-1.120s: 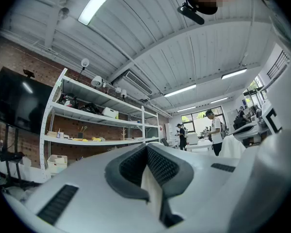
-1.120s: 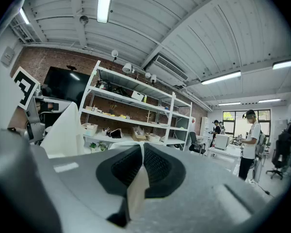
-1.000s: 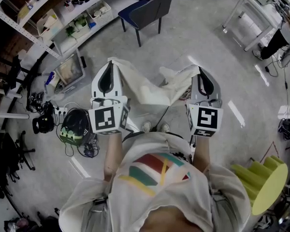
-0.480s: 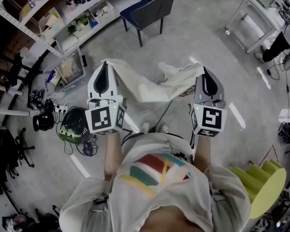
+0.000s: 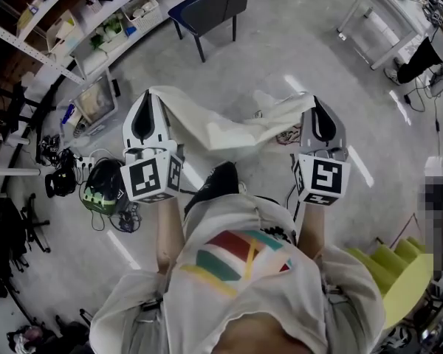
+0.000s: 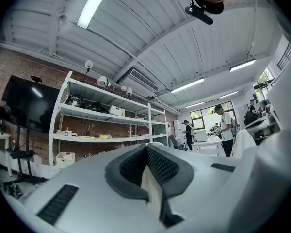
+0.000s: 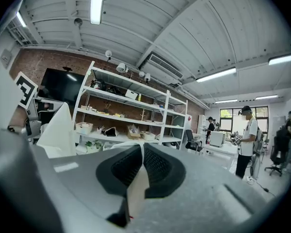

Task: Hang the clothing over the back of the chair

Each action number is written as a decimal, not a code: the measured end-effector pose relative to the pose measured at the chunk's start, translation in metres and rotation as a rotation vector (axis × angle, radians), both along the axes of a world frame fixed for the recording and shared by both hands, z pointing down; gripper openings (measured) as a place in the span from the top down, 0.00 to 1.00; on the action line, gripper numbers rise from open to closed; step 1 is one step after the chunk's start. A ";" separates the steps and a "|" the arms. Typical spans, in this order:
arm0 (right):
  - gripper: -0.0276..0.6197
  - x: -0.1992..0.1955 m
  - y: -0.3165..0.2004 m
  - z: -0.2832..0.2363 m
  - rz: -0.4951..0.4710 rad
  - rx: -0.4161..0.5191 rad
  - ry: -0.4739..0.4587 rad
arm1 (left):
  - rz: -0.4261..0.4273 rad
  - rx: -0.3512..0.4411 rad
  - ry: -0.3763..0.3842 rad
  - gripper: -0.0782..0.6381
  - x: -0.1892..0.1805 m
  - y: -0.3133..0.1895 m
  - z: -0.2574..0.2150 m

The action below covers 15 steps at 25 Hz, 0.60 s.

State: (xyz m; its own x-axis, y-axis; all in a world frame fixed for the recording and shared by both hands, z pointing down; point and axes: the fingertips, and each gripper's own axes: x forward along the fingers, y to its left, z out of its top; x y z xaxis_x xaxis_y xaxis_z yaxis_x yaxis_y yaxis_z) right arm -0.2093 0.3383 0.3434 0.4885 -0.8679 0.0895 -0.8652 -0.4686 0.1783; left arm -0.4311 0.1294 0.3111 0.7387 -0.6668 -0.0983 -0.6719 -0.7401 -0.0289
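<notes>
Nearest us, the left gripper (image 5: 148, 100) sits middle left of the frame and the right gripper (image 5: 316, 108) middle right. Both jaws are clenched on the cream clothing (image 5: 229, 127), and each gripper view shows fabric pinched between them. The clothing hangs spread between the two, sagging mid-frame above the floor (image 5: 295, 43). Farthest off, the chair (image 5: 215, 4) stands at the top of the frame, well apart from the clothing. We judge this as the carry step. Next we need to close in on the chair, raise the clothing above its back, drape it over, then release.
</notes>
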 end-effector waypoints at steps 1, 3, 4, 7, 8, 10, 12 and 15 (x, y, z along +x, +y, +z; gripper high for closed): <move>0.95 0.004 0.001 0.002 0.007 -0.001 -0.001 | 0.005 -0.004 -0.002 0.87 0.005 -0.001 0.002; 0.95 0.014 0.004 0.002 0.025 0.001 0.000 | 0.020 -0.006 0.001 0.87 0.018 -0.005 0.003; 0.95 0.021 0.005 0.001 0.038 0.007 0.000 | 0.030 0.000 0.003 0.87 0.026 -0.007 0.001; 0.95 0.043 0.005 -0.001 0.081 0.032 0.002 | 0.072 0.031 0.015 0.87 0.055 -0.015 -0.003; 0.95 0.049 0.005 0.002 0.091 0.035 0.003 | 0.082 0.036 0.020 0.87 0.063 -0.018 -0.002; 0.95 0.061 -0.001 0.009 0.099 0.030 0.002 | 0.088 0.036 0.026 0.87 0.078 -0.026 0.004; 0.95 0.079 -0.015 0.017 0.106 0.016 -0.003 | 0.091 0.028 0.027 0.87 0.098 -0.042 0.010; 0.95 0.115 -0.045 0.022 0.116 -0.001 0.007 | 0.101 0.018 0.038 0.87 0.139 -0.080 0.017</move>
